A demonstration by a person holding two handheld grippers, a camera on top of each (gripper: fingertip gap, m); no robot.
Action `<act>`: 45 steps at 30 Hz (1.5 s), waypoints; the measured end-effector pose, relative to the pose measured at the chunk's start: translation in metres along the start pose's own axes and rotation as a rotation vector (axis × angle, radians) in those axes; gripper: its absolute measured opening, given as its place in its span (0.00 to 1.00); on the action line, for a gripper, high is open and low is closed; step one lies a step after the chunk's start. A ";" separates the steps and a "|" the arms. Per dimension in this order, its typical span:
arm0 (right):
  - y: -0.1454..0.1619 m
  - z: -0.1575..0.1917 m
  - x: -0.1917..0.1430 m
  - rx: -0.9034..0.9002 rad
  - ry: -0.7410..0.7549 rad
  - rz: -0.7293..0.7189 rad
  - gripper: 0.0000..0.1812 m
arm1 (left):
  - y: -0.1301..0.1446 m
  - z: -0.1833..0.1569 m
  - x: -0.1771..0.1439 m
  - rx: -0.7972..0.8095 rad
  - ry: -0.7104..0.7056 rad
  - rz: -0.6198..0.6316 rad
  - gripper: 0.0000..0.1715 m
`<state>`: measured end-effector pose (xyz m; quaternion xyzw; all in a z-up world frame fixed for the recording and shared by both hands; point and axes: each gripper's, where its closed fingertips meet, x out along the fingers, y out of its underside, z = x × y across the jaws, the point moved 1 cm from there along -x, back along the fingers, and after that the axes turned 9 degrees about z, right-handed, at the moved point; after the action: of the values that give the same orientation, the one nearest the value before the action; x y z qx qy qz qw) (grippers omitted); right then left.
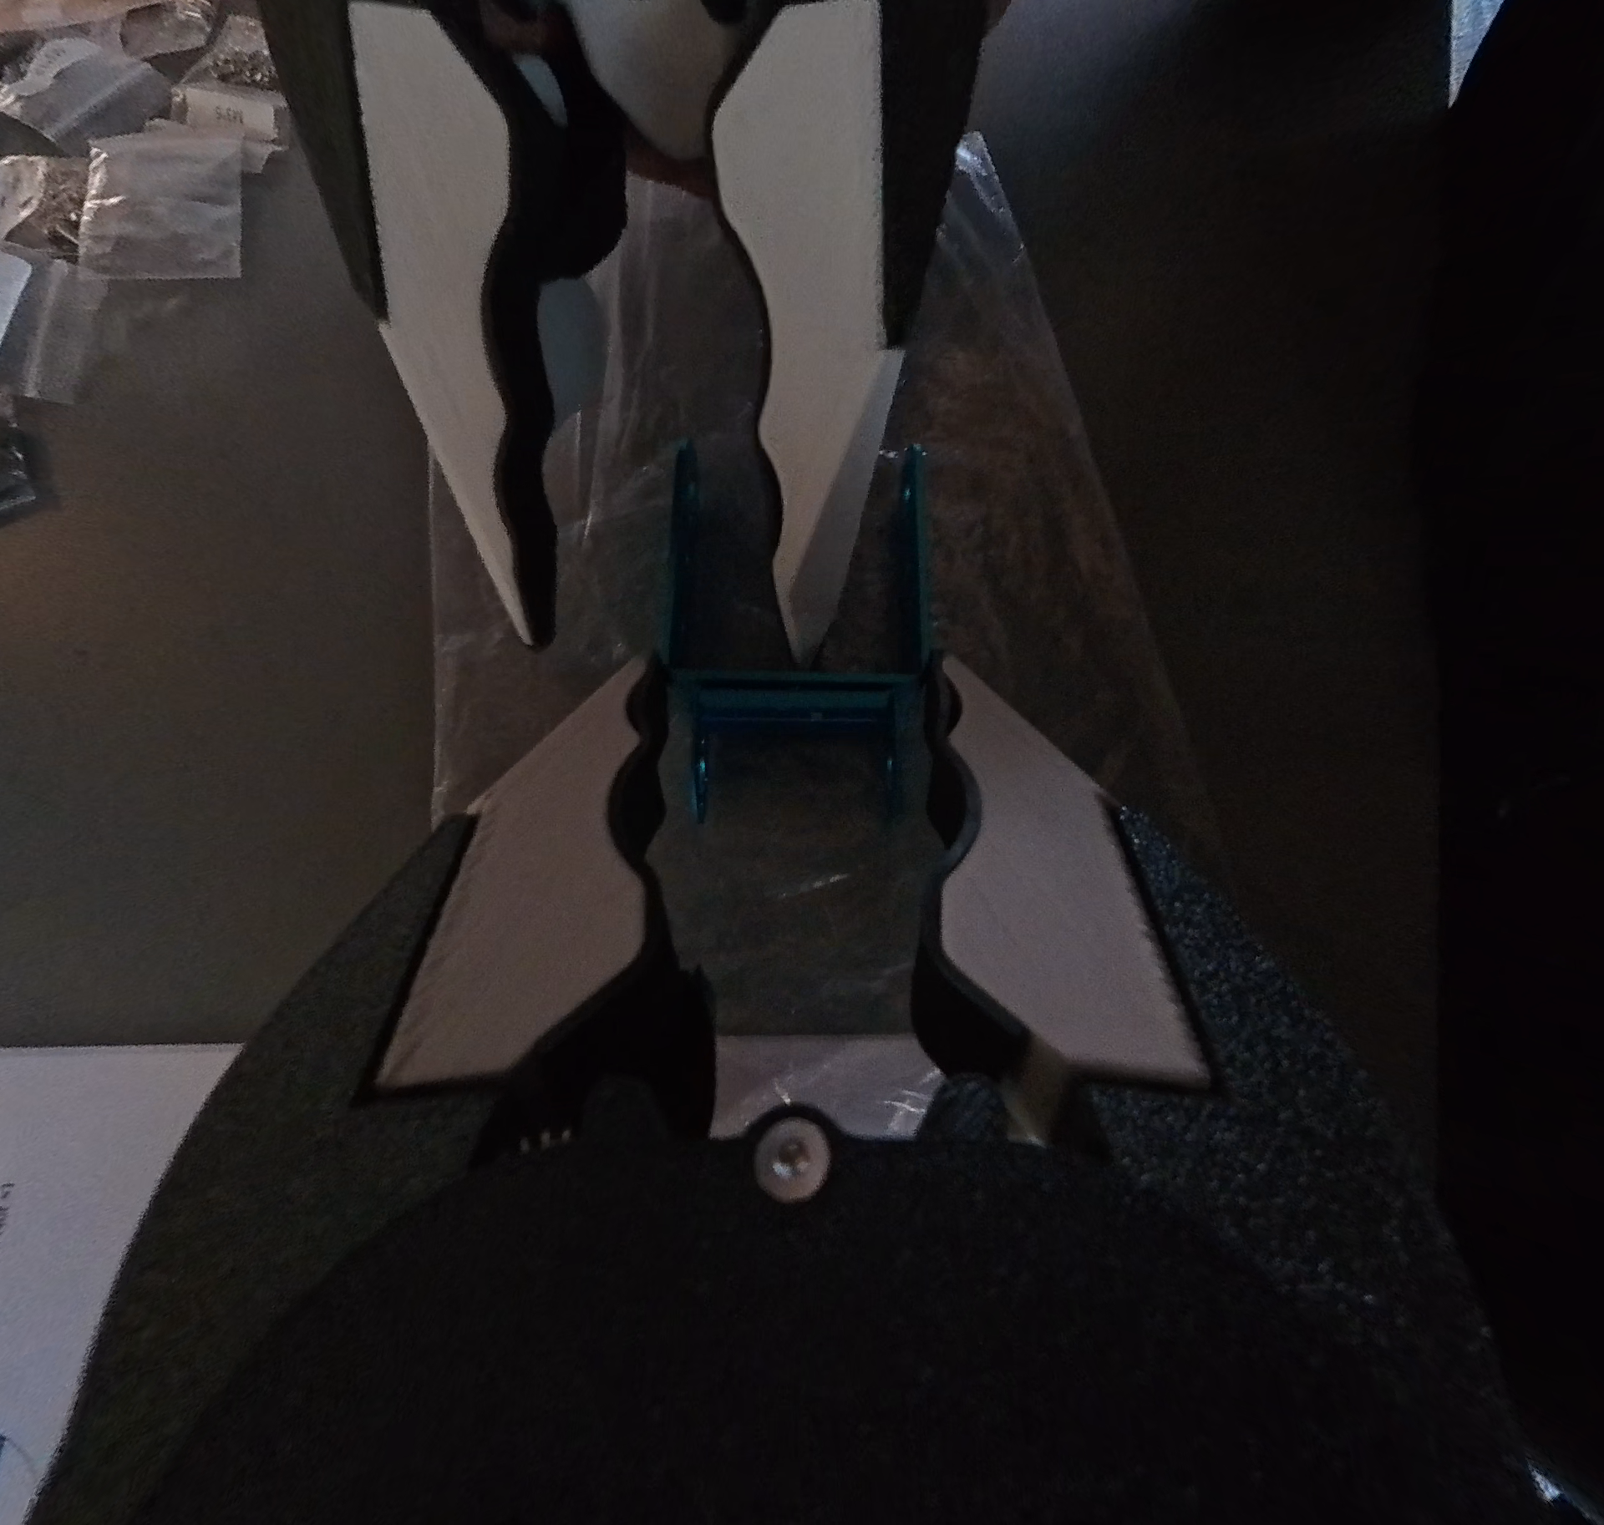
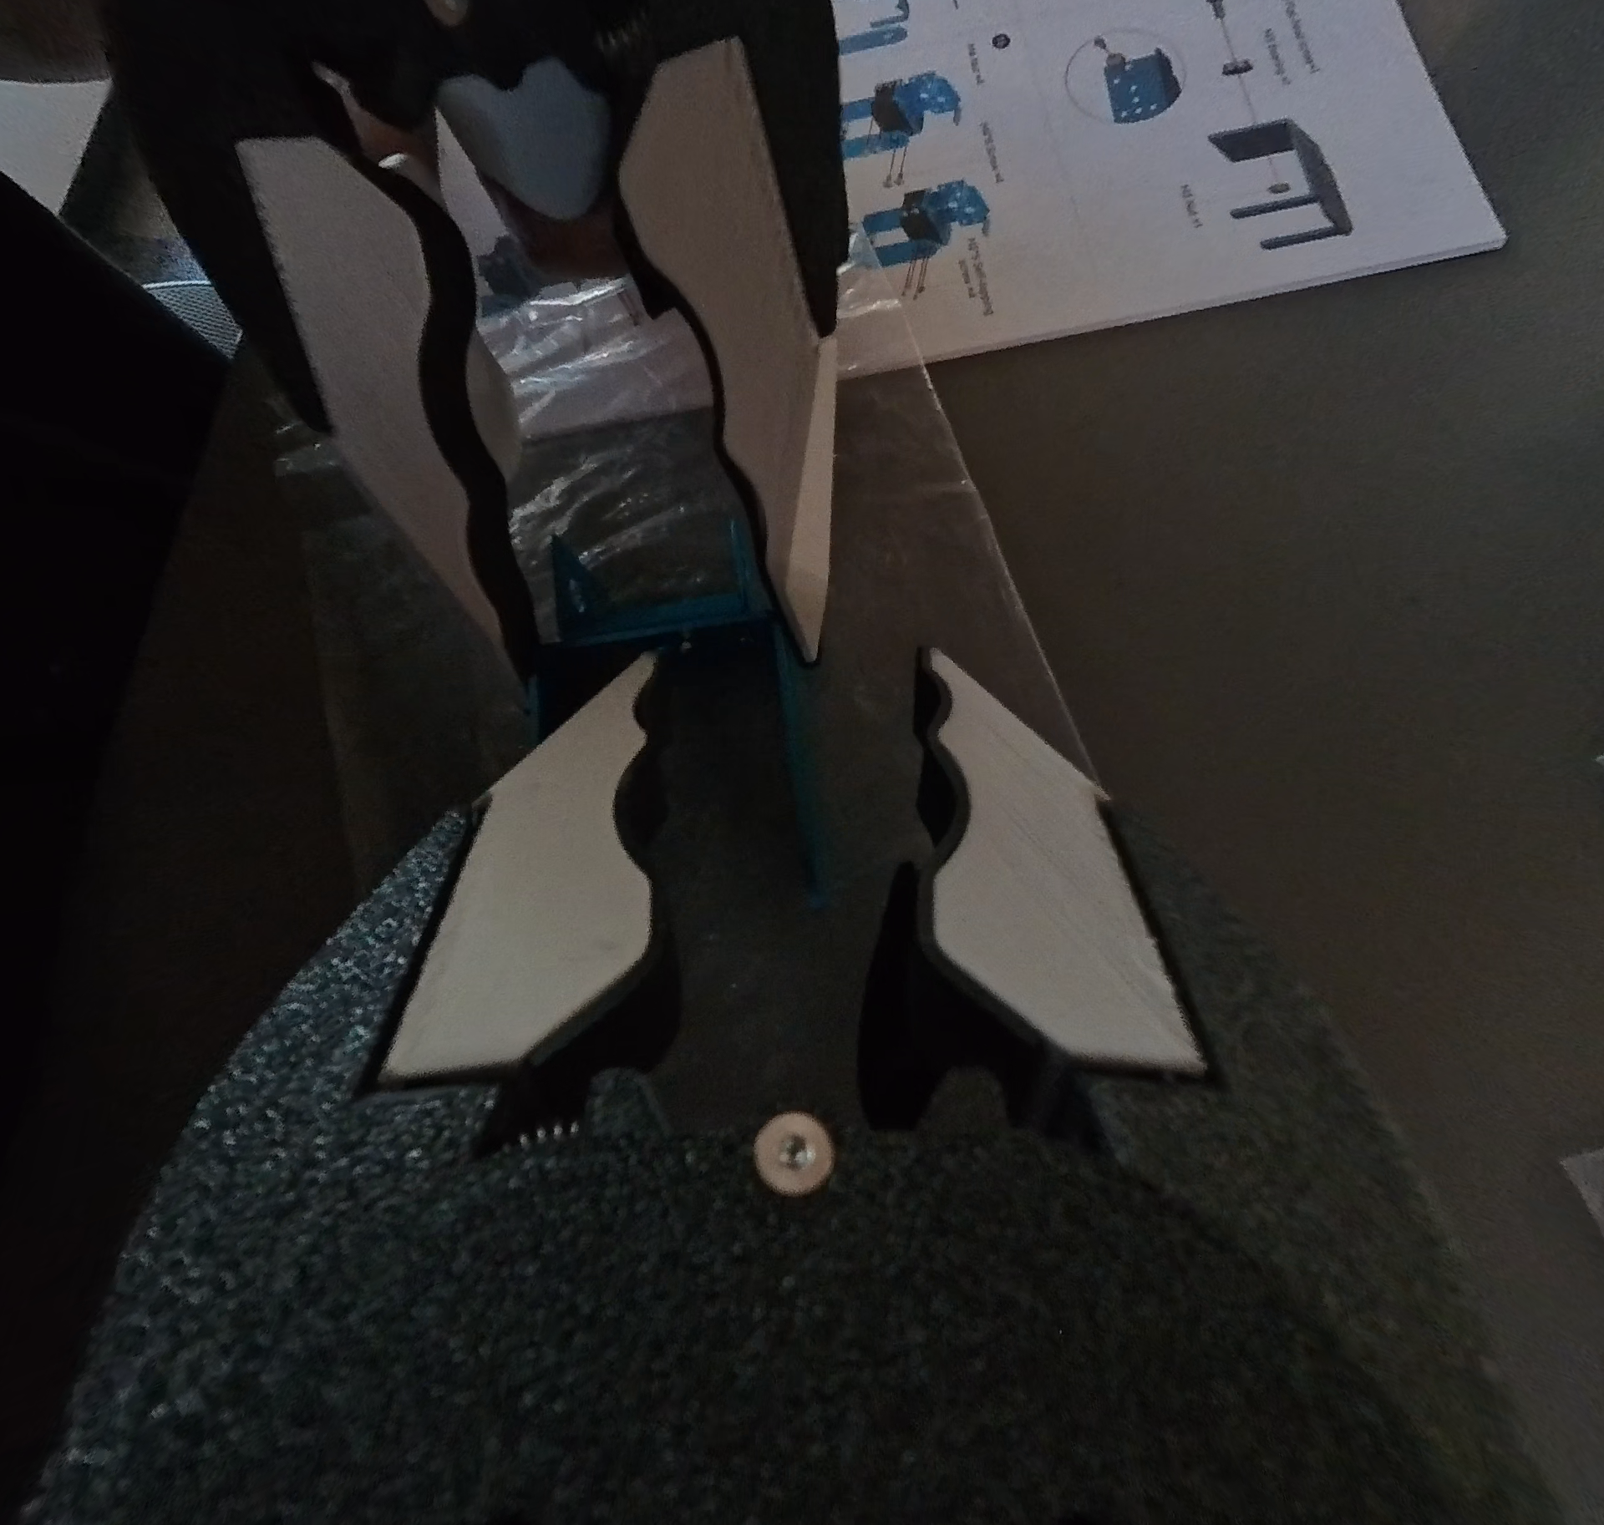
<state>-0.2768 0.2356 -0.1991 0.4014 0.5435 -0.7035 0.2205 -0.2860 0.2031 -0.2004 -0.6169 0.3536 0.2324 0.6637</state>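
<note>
Both wrist views dim and underexposed, heavy noise in the dark areas. Left view: far right of the frame is near black; brightest patch is the pile of clear bags (image 1: pixel 130 156) upper left, soft and out of focus. Right view: left edge crushed to black; printed sheet (image 2: pixel 1172 121) upper right is brightest, slightly blurred. Wide-angle bending at edges. Faint glare on clear plastic film (image 2: pixel 590 459) centre.

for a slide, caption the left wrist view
Left gripper closed on a teal metal bracket, facing the right gripper above a clear plastic bag on a dim table.
</note>
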 end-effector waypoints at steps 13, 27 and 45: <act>-0.004 0.000 -0.005 0.013 -0.015 -0.025 0.29 | 0.000 0.000 0.000 0.003 0.000 0.000 0.35; -0.001 0.001 0.000 -0.002 -0.004 -0.001 0.30 | 0.000 -0.001 0.000 0.006 0.002 0.000 0.35; -0.001 0.002 -0.003 -0.013 -0.009 0.006 0.32 | 0.000 -0.001 0.000 0.007 0.003 0.000 0.34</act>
<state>-0.2765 0.2333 -0.1965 0.3987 0.5458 -0.7010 0.2275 -0.2860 0.2018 -0.2006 -0.6148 0.3555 0.2303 0.6653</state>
